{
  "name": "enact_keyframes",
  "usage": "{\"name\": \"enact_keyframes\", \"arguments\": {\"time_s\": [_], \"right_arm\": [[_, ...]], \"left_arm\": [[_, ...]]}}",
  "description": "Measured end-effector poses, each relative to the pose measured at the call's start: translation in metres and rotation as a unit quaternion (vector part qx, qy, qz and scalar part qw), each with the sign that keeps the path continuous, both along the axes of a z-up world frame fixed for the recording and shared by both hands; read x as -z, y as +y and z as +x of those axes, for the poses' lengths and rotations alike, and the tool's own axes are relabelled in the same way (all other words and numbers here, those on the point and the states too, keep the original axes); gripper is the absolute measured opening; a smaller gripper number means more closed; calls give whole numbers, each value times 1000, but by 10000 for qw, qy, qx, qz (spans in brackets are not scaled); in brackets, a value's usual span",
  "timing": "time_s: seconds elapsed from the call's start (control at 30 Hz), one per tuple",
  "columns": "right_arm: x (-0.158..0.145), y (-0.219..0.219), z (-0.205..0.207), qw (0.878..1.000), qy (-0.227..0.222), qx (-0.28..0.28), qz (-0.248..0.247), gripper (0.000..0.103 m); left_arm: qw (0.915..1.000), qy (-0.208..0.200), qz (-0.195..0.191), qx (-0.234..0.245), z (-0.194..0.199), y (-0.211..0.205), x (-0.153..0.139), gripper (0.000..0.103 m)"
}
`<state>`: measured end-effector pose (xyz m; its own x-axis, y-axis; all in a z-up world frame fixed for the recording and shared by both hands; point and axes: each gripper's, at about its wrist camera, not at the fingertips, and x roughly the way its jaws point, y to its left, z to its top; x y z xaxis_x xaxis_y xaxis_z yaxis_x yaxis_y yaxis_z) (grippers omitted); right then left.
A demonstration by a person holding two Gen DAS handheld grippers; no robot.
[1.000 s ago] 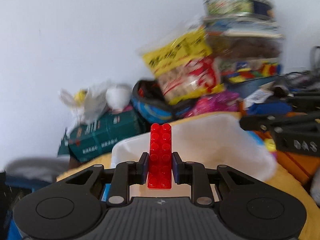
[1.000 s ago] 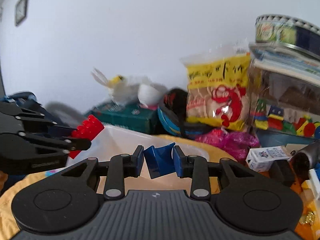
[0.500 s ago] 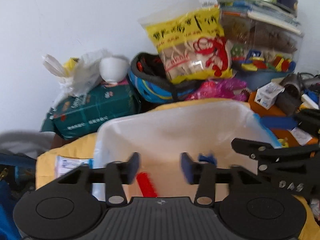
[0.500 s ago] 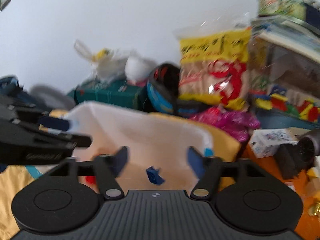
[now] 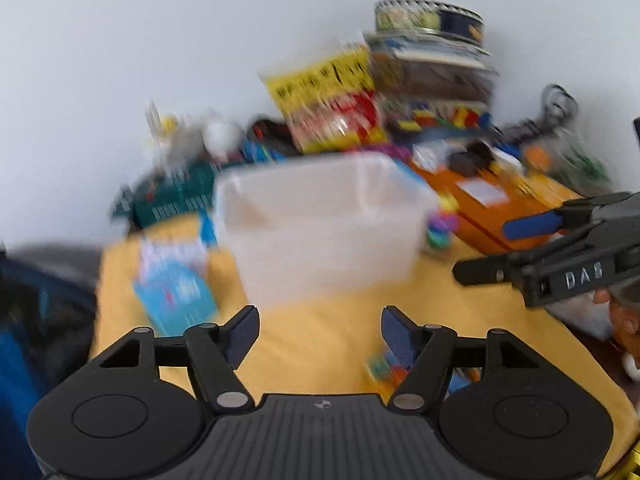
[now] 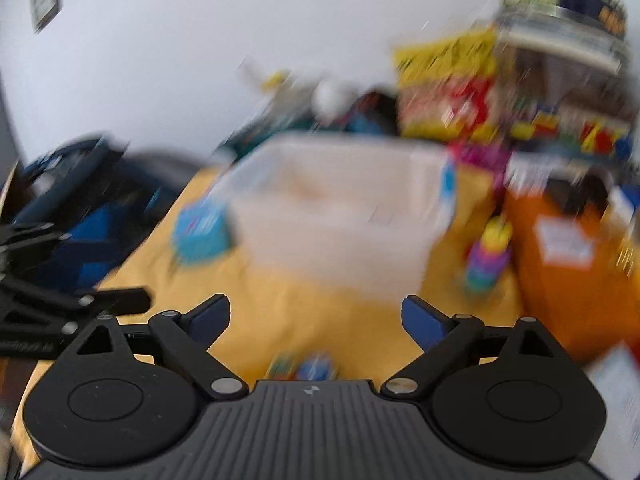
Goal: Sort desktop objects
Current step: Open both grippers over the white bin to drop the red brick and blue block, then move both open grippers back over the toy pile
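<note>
Over the yellow tabletop (image 5: pixel 320 344), left gripper (image 5: pixel 316 330) and right gripper (image 6: pixel 316 316) are hovering wide, empty; translucent white plastic bin (image 5: pixel 320 232) at 12 o'clock. Blurred small toys (image 6: pixel 302 366) at 6 o'clock: pick next, approaching slowly.

My two handheld grippers, all black plastic

My left gripper (image 5: pixel 318 328) has a ribbed body, round side discs, silver pivot screws and dark blue pads (image 5: pixel 240 330). My right gripper (image 6: pixel 316 320) matches it, and its side carries white "DAS" lettering.
</note>
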<state>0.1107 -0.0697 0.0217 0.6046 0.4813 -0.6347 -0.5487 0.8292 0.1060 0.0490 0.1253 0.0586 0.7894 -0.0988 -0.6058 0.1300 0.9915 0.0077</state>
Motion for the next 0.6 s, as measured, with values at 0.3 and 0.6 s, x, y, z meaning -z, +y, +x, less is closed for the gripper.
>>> {"name": "enact_keyframes", "arguments": {"time_s": [0.3, 0.6], "right_arm": [[35, -17, -95, 9989, 291, 134, -334, 101], [68, -35, -105, 9942, 488, -118, -952, 95]], "left_arm": [[9962, 390, -273, 725, -70, -24, 50, 71], [9967, 685, -423, 120, -85, -42, 60, 71]]}}
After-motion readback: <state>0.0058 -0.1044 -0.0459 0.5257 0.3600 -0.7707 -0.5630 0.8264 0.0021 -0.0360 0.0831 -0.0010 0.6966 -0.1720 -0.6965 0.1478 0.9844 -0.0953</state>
